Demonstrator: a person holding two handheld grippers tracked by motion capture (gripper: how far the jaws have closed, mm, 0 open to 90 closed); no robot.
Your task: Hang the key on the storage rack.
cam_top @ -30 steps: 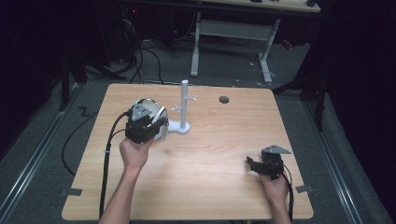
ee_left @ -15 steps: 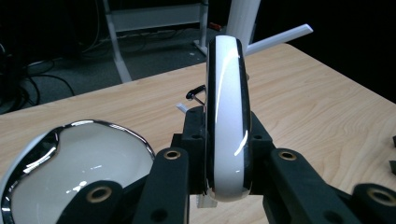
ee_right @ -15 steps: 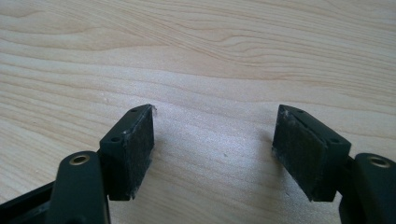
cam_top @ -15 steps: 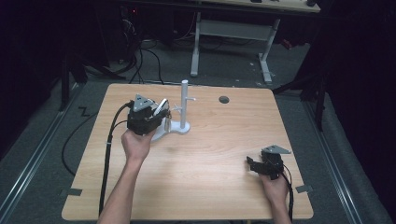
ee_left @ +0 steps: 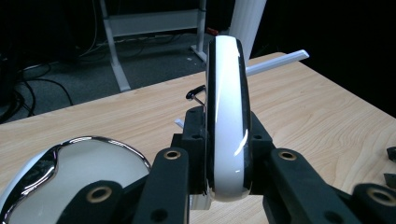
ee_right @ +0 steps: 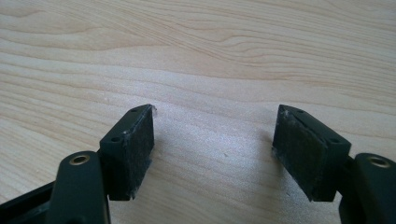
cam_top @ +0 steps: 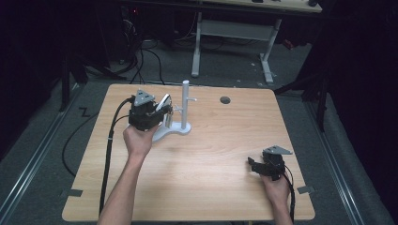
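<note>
Left gripper (cam_top: 162,110) clenched on mug (ee_left: 226,116), white with dark rim, held edge-on just beside stand (cam_top: 184,110) at table's (cam_top: 225,140) far left. I judge step: hanging mug on stand. Peg (ee_left: 275,63) lies beyond mug. Next move: I line handle up with peg, ease on, then release. Right gripper (ee_right: 215,154) parked near right, jaws spread, holding nothing. No brand, label or writing readable.

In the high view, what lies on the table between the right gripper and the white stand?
Nothing: bare wood runs from the right gripper to the white stand, as the high view shows.
</note>
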